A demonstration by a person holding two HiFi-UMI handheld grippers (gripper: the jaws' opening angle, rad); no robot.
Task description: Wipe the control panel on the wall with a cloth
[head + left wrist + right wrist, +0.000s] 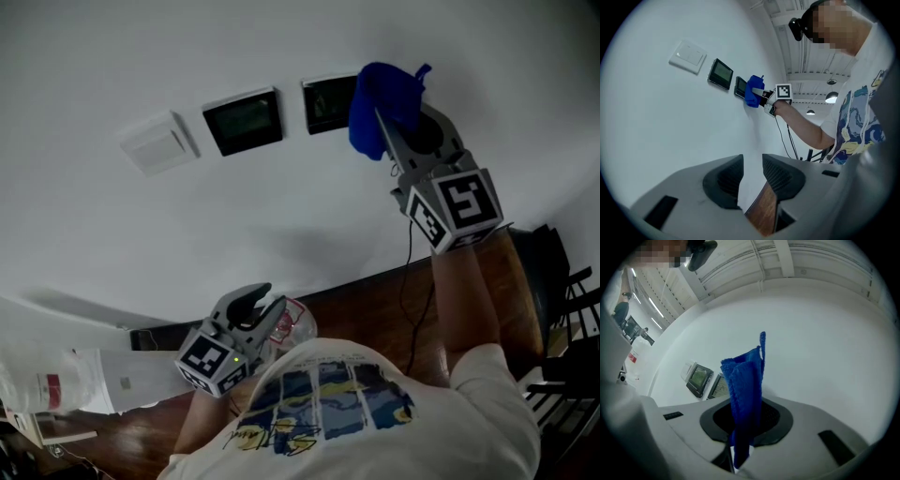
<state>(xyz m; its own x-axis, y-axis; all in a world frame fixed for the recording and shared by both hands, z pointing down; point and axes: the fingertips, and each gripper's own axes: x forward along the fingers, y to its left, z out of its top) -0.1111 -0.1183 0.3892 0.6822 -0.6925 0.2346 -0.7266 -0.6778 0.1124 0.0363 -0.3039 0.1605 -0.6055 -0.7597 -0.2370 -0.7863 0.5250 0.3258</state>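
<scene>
Two dark control panels sit side by side on the white wall: the left panel and the right panel. My right gripper is raised to the wall and shut on a blue cloth. The cloth lies against the right panel's right edge and hides part of it. My left gripper hangs low by my torso, far from the panels. Its jaws stand a narrow gap apart with nothing between them.
A white light switch is left of the panels. A black cable hangs from my right arm over the wooden floor. Black furniture stands at the right. A white ledge with a plastic bag lies at the lower left.
</scene>
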